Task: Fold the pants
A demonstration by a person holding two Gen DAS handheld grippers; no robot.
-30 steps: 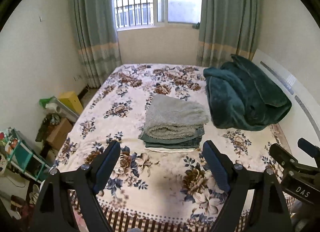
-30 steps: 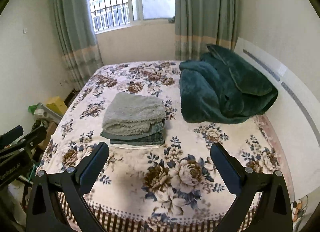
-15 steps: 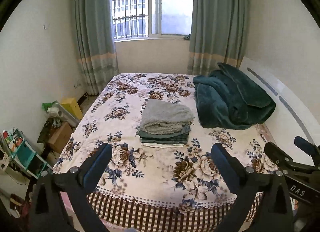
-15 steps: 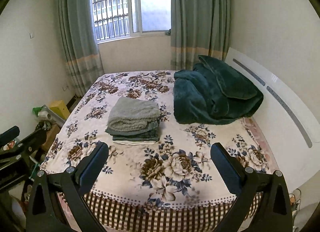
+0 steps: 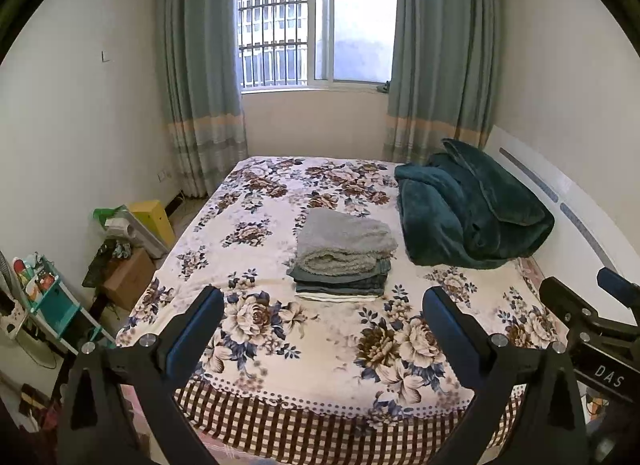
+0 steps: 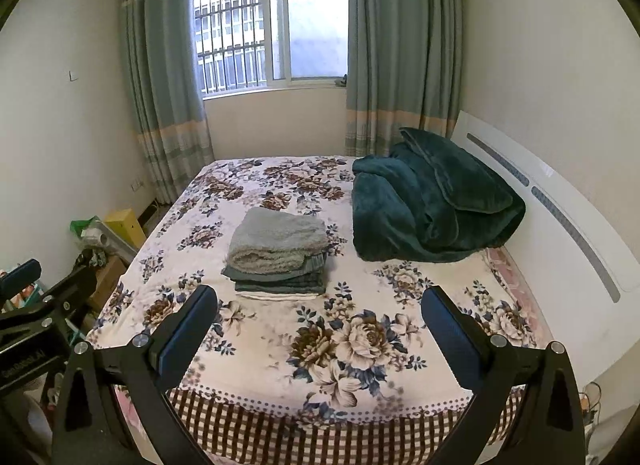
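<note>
L tool (image 5: 323, 319): jaws fully apart, nothing held, lower frame. Folded pants (image 5: 344, 261) top a stack at frame ctr on bed (image 5: 312, 349). R tool (image 6: 319, 317): jaws wide, empty. Teal blanket (image 6: 432, 209) upper right.

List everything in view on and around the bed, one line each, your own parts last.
folded stack: one, grey fleece over dark green and white layers, middle of the bed
blanket: one, dark teal, bunched at the bed's right side by the headboard
bedspread: one, cream with brown flowers, checked hem, covers the bed
headboard: one, white, right
curtains: two, grey-green, either side of the window
window: one, barred, far wall
yellow box: one, floor left of the bed
cardboard box: one, brown, floor left
shelf: one, teal, far left
left gripper: fingers open, empty
right gripper: fingers open, empty
</note>
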